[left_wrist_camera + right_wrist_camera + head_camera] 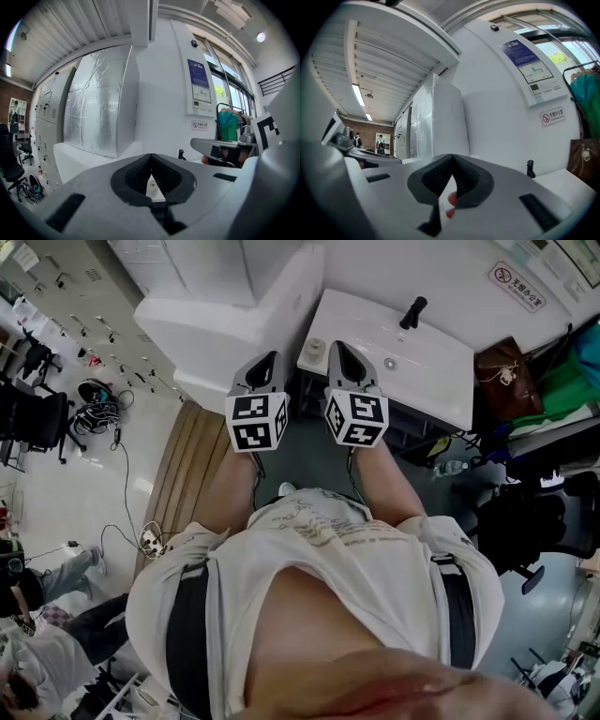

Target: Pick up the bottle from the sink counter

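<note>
White bottle [315, 350], upright on sink counter [431, 371]

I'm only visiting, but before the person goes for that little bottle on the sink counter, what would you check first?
1. Bottle in sight, upright at the near left corner of the sink counter: ok.
2. Left gripper jaws apart, ready to take it: not ok, the tips are together.
3. Right gripper jaws apart: not ok, shut.
4. Both grippers free of other things: ok, neither holds anything.
5. Faucet out of the way: ok, it stands well to the right of the bottle.
6. Bottle's weight or fill: cannot tell.
</note>
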`<state>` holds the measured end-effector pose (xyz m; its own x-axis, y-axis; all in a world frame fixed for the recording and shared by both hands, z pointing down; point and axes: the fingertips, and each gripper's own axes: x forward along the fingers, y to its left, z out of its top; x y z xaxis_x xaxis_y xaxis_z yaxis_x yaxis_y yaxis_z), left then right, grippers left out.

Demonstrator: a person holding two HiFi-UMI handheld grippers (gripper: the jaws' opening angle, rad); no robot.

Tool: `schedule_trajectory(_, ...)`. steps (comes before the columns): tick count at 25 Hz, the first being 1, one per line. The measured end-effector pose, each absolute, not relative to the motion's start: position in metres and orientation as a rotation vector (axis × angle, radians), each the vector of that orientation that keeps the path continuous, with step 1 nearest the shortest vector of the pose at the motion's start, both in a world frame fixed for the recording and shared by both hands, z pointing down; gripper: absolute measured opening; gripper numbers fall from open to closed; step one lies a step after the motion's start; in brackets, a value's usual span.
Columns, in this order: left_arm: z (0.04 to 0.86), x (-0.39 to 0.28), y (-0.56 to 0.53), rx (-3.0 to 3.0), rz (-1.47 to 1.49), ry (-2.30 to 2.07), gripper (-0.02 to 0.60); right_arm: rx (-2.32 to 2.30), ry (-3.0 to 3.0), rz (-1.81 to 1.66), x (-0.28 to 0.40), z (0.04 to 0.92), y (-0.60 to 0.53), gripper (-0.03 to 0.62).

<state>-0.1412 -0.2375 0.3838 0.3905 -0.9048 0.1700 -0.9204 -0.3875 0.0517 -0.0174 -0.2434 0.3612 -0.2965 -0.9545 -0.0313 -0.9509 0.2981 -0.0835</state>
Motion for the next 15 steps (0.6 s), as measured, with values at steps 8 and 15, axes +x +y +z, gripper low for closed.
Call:
schedule_trajectory(8,0.397,-0.151,-0.274,2.484,0.193,-1.625,0.021,-1.863,2.464,-0.083,-0.019,0.374,-0.278,0.021)
schedule_trajectory(15,0.405,-0.147,-0.298,2.47,0.226,-1.643,0.021,-1.856,2.489,-0.07,-0.012,0.385,-0.305,0.021)
